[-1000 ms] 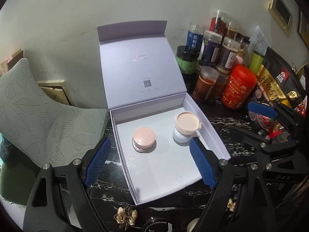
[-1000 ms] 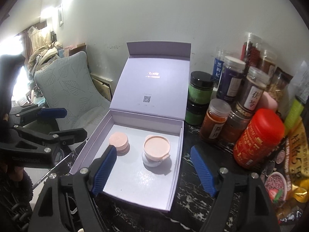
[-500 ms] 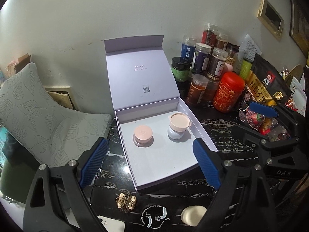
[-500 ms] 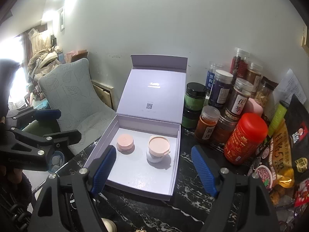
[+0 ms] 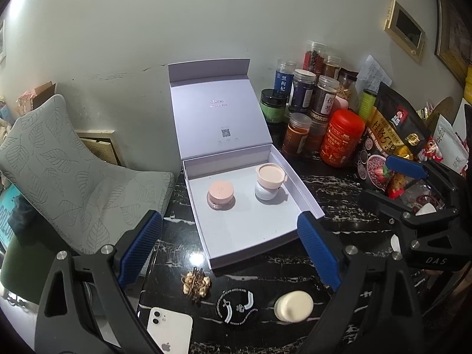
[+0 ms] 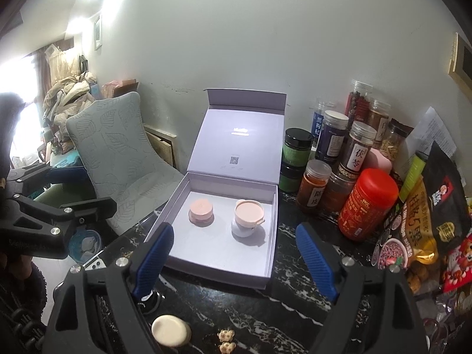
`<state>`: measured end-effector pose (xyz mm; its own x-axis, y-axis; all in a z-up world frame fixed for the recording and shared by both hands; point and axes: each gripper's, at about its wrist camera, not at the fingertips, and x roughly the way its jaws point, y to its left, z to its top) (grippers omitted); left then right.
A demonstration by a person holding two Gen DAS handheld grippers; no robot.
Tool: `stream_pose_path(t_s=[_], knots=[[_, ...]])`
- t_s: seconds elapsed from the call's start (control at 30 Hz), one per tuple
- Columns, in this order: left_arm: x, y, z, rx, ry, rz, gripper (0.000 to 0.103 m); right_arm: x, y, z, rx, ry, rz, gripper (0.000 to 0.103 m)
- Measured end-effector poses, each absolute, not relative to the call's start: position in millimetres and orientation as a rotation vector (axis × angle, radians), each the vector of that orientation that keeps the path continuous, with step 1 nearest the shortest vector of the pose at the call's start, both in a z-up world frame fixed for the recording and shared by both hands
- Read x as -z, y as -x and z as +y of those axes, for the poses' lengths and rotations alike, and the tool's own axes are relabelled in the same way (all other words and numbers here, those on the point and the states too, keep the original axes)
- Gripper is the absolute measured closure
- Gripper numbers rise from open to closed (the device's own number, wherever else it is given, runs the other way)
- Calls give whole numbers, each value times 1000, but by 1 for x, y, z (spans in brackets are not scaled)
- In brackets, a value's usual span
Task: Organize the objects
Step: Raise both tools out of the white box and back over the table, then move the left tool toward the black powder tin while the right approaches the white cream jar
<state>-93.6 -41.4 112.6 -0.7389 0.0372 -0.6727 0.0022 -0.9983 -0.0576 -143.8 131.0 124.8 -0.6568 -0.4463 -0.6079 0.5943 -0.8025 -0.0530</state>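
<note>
Both grippers have pulled back from the box (image 5: 250,230) at frame centre, left gripper (image 5: 230,253) and right gripper (image 6: 234,258) opening and empty, so reaching low for the puff (image 5: 293,306) could knock the two jars (image 5: 221,196) inside.

We list: a pale lilac box (image 5: 253,236); a pink-lidded jar (image 5: 221,196); a peach-topped white jar (image 5: 269,181); a black, white-veined table (image 5: 339,224); a grey leaf-patterned chair (image 5: 73,171); a red canister (image 5: 342,138); a white phone (image 5: 169,332); a cream puff (image 5: 293,306).
</note>
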Motion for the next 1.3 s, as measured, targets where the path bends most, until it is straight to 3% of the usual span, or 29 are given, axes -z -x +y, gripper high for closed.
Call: stream_pose_path(t_s=[0.43,1.3], knots=[[-101,67,-33,-2891,1147,-59,10,-115,108,147,2418,-807,320,15],[-21,52,-31,-2773,1334,-79,10,-47,84,149,2333,-922,307,15]])
